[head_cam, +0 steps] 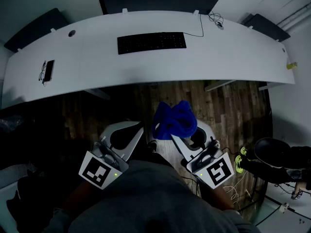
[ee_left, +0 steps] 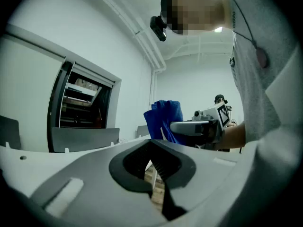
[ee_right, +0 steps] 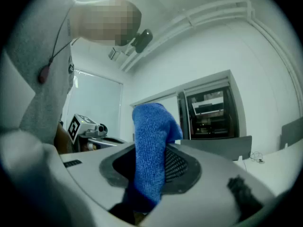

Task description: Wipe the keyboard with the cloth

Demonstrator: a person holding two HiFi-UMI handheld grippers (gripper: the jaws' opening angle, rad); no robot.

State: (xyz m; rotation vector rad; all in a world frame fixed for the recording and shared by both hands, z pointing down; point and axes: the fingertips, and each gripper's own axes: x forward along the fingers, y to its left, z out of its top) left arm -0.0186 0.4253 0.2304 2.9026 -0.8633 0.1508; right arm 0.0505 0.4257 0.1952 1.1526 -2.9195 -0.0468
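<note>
Here's the right gripper [head_cam: 176, 138], held low near the person's body, and its jaws are clenched on the cloth [head_cam: 174, 118]. That cloth is a bright blue, nubbly thing, bunched into a loose lump that stands up above the jaw tips. From the right gripper view the cloth [ee_right: 151, 141] runs as a thick folded band straight through the right gripper [ee_right: 150, 176], pinched between the ribbed pads and rising up past them. The left gripper [head_cam: 137, 132] sits just beside it, at much the same height. Its own view shows the left gripper [ee_left: 154, 168] with jaws drawn together, only a thin slit between them, wood floor showing through it and nothing in the grip. The cloth [ee_left: 163, 117] and the right gripper [ee_left: 199, 126] show up close by in that view too. Both grippers hang over the dark wooden floor [head_cam: 121, 101], well clear of the tabletop [head_cam: 146, 74]. Up there the black keyboard [head_cam: 151, 42] lies flat near the middle of the curved white surface, well apart from the cloth. A phone [head_cam: 47, 71] lies far off towards the left end.
</note>
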